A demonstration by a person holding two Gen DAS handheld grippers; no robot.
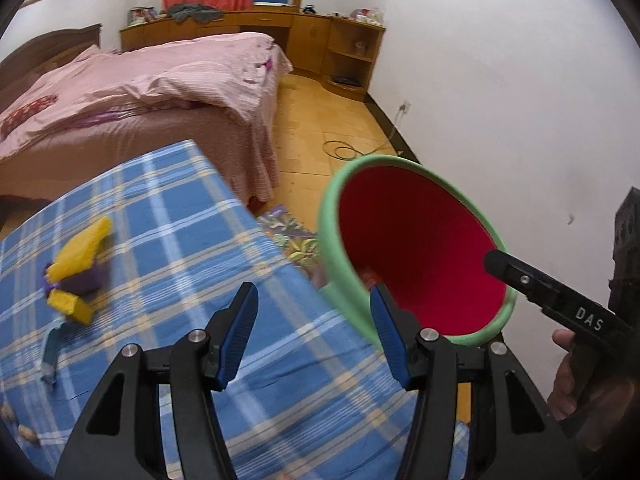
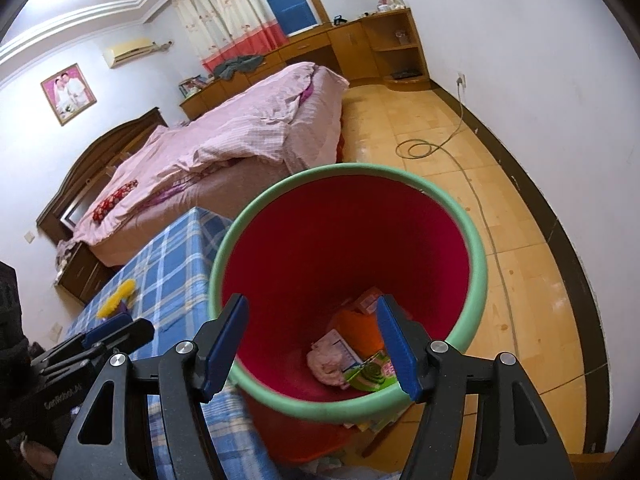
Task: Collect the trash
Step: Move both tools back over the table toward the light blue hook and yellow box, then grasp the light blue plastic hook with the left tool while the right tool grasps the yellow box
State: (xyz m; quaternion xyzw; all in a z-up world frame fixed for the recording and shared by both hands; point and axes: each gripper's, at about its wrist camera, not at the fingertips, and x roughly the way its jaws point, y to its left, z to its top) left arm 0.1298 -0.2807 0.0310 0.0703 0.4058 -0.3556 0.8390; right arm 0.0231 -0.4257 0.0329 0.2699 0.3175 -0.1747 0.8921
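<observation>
A red bin with a green rim [image 2: 476,264] stands beside the blue plaid table [image 2: 176,264]; it also shows in the left wrist view [image 1: 332,240]. Several wrappers and papers [image 2: 344,356] lie at its bottom. My right gripper [image 2: 310,346] is open and empty, above the bin's mouth. My left gripper [image 1: 314,338] is open and empty over the table's right edge. Yellow and purple wrappers [image 1: 78,268] lie on the plaid cloth [image 1: 180,248] to its left, also seen in the right wrist view [image 2: 116,298]. The right gripper [image 1: 560,300] shows at the bin's rim.
A bed with pink bedding [image 1: 132,80] stands behind the table. A wooden cabinet [image 1: 320,40] lines the far wall. A green cable [image 2: 424,148] coils on the wooden floor. A blue strip [image 1: 52,352] and small bits lie at the table's left.
</observation>
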